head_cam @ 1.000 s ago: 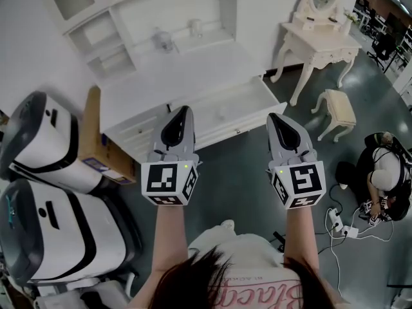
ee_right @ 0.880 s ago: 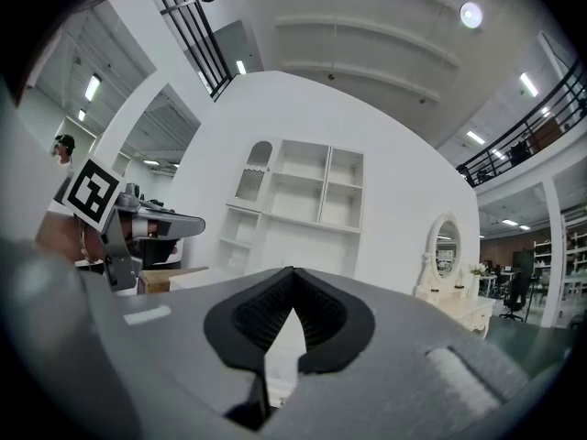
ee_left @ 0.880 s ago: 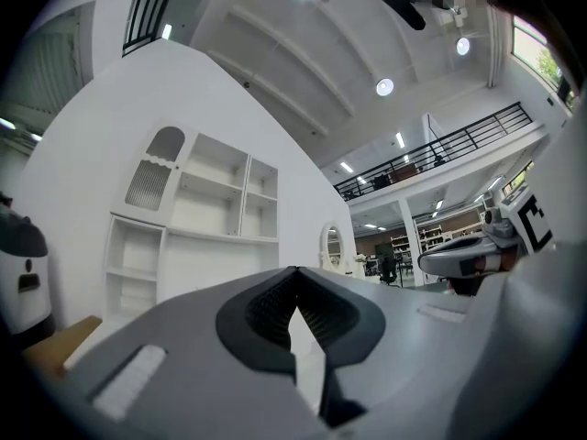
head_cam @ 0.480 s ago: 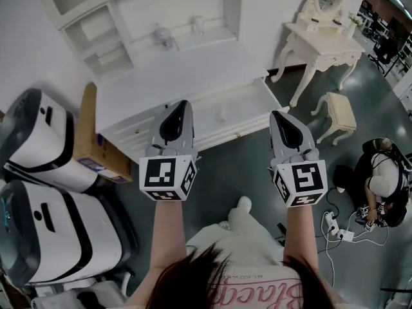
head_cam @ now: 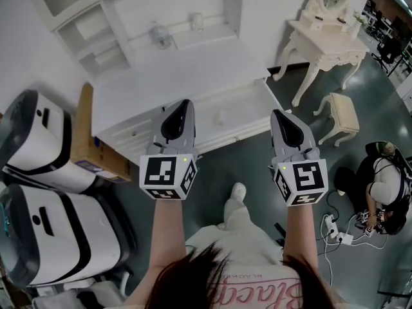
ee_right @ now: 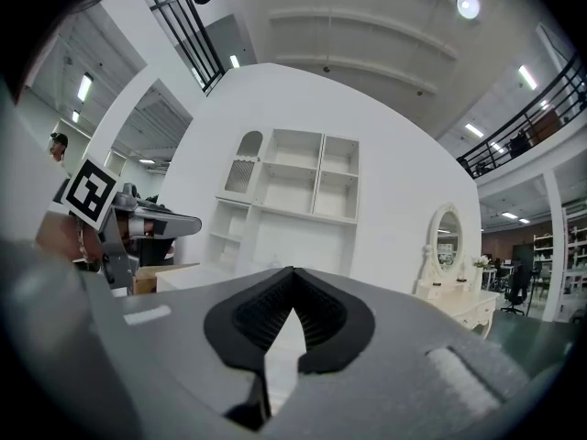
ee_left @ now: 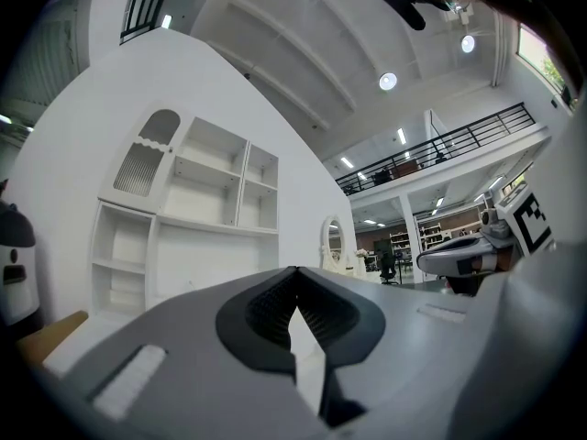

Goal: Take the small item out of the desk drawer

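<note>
Two pairs of tongs are held out before the person, the left tongs point(head_cam: 183, 105) and the right tongs point(head_cam: 279, 115), each with jaws pressed together on nothing. Beyond them the white desk point(head_cam: 180, 76) has its drawer point(head_cam: 248, 105) pulled open — the small item point(head_cam: 220, 116) lies inside, apart from both tongs.

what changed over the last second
The person's foot has stepped forward toward the desk. The left gripper and right gripper stay shut and empty, side by side; the drawer stays open, the small item still inside.
</note>
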The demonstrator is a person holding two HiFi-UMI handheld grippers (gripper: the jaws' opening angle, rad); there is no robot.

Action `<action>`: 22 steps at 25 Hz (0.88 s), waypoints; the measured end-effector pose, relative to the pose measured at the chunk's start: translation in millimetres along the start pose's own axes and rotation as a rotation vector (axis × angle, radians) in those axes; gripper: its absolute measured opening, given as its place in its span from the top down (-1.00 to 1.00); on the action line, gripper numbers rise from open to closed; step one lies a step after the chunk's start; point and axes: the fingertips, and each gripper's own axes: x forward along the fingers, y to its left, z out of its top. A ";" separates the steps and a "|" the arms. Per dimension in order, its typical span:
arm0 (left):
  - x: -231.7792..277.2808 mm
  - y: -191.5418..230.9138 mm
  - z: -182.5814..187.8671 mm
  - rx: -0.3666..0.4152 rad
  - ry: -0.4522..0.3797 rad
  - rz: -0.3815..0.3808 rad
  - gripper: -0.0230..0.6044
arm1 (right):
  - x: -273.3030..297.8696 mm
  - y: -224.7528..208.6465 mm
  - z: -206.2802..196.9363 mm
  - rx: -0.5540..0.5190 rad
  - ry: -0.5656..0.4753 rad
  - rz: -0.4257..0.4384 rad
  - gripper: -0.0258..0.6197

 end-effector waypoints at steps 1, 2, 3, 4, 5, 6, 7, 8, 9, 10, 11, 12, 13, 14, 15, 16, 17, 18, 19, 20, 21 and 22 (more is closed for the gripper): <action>4.8 0.4 -1.4 -0.001 0.000 0.000 0.88 | 4.5 -3.2 -1.4 -0.001 0.001 0.004 0.92; 10.1 0.9 -2.8 -0.001 0.001 0.000 0.88 | 9.3 -6.7 -2.9 -0.001 0.002 0.007 0.92; 15.8 1.7 -4.2 -0.003 0.003 -0.001 0.88 | 14.5 -10.0 -4.2 -0.001 0.003 0.011 0.92; 21.9 2.6 -5.6 -0.006 0.006 -0.003 0.83 | 19.9 -13.2 -5.4 -0.001 0.003 0.014 0.92; 28.4 3.8 -7.0 -0.008 0.010 -0.006 0.80 | 25.6 -16.2 -6.3 -0.001 0.004 0.017 0.92; 35.1 5.2 -8.0 -0.009 0.013 -0.008 0.78 | 31.5 -19.1 -7.1 -0.003 0.005 0.020 0.92; 41.9 6.7 -8.7 -0.009 0.015 -0.010 0.77 | 37.6 -22.3 -7.7 -0.004 0.006 0.023 0.92; 48.7 8.2 -9.3 -0.008 0.016 -0.011 0.76 | 43.8 -25.7 -8.1 -0.005 0.006 0.025 0.92; 55.7 9.7 -9.9 -0.008 0.017 -0.011 0.74 | 49.7 -29.6 -8.3 -0.005 0.006 0.027 0.92; 62.8 11.0 -10.6 -0.008 0.019 -0.011 0.73 | 55.5 -33.9 -8.6 -0.006 0.006 0.028 0.92; 70.2 12.0 -11.5 -0.008 0.021 -0.011 0.72 | 61.2 -38.5 -8.9 -0.008 0.006 0.029 0.92; 77.8 12.9 -12.6 -0.009 0.024 -0.011 0.70 | 66.8 -43.4 -9.3 -0.009 0.006 0.030 0.92; 85.4 13.6 -13.9 -0.013 0.028 -0.013 0.69 | 72.3 -48.4 -9.8 -0.009 0.007 0.030 0.92; 92.9 14.2 -15.3 -0.018 0.031 -0.016 0.67 | 77.8 -53.0 -10.4 -0.009 0.008 0.031 0.92; 100.2 14.9 -16.6 -0.024 0.034 -0.019 0.64 | 83.4 -57.5 -11.1 -0.008 0.009 0.032 0.92; 107.2 15.5 -17.7 -0.028 0.037 -0.022 0.62 | 88.9 -61.7 -11.8 -0.007 0.010 0.033 0.92; 114.0 16.0 -18.6 -0.031 0.040 -0.024 0.59 | 94.3 -65.9 -12.4 -0.007 0.011 0.034 0.92; 120.7 16.4 -19.3 -0.032 0.042 -0.024 0.56 | 99.5 -70.3 -13.1 -0.006 0.012 0.035 0.92; 127.0 16.9 -19.8 -0.031 0.044 -0.022 0.52 | 104.5 -74.6 -13.7 -0.005 0.012 0.036 0.92; 133.1 18.0 -20.0 -0.031 0.044 -0.017 0.49 | 109.6 -78.7 -14.1 -0.004 0.013 0.037 0.92; 138.9 19.6 -20.0 -0.033 0.043 -0.013 0.48 | 114.8 -82.3 -14.5 -0.002 0.013 0.039 0.92; 144.6 21.8 -20.2 -0.036 0.042 -0.007 0.45 | 120.1 -85.5 -14.9 0.000 0.013 0.041 0.92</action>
